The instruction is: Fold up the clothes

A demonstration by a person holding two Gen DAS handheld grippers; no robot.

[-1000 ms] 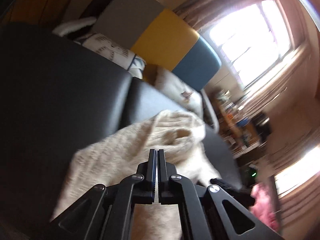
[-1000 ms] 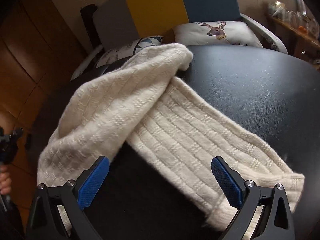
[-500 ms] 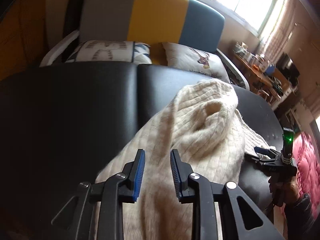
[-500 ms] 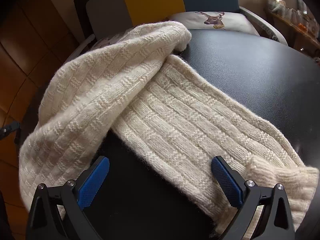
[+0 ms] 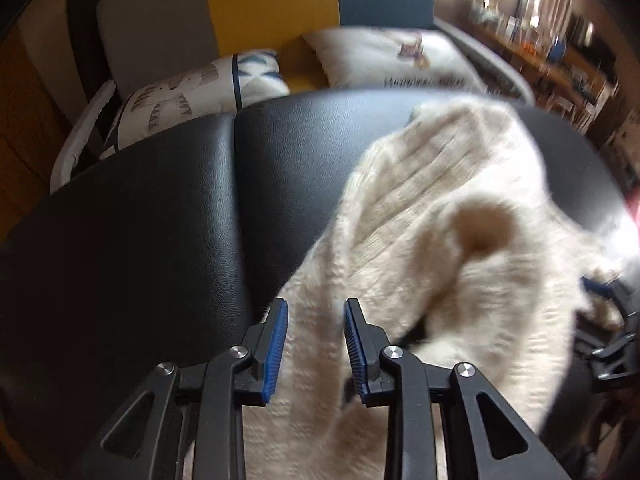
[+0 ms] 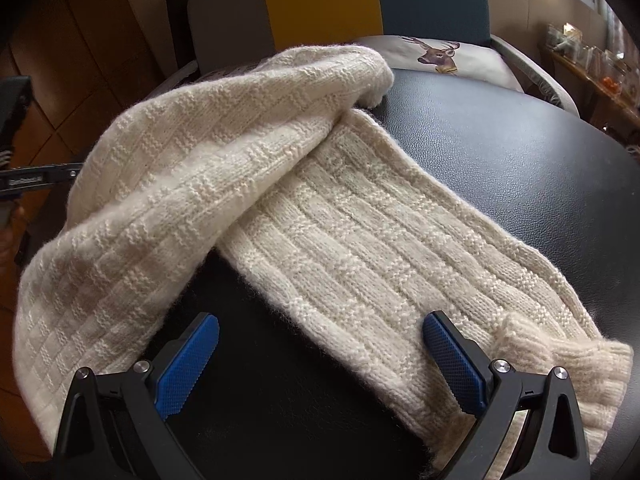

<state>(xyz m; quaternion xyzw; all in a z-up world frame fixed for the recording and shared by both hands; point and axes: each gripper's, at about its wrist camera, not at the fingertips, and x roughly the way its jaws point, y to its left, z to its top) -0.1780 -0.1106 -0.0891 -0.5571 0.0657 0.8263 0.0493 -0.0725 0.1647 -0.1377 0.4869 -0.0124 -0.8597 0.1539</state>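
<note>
A cream knitted sweater [image 5: 440, 208] lies bunched on a black padded table [image 5: 140, 220]. My left gripper [image 5: 316, 304] points steeply down over the sweater's near edge. Its jaws are opening, with a strip of knit showing in the gap and the blue pads [image 5: 276, 344] not pressing on it. In the right wrist view the sweater's body [image 6: 224, 148] is folded over, and one sleeve [image 6: 380, 240] runs out to a ribbed cuff [image 6: 568, 364]. My right gripper [image 6: 320, 320] stands wide open just above the sleeve's near edge, and its right finger is near the cuff.
Behind the table [image 6: 520, 160] stands a chair with a grey, yellow and blue back [image 5: 272, 8]. It holds a patterned cushion [image 5: 192, 92] and a deer cushion [image 6: 440, 56]. A cluttered shelf [image 5: 560, 56] lines the far right. Wooden panelling [image 6: 80, 60] is on the left.
My left gripper went from shut to open, swung round and dropped over the sweater's near edge. My right gripper sank a little closer to the sleeve.
</note>
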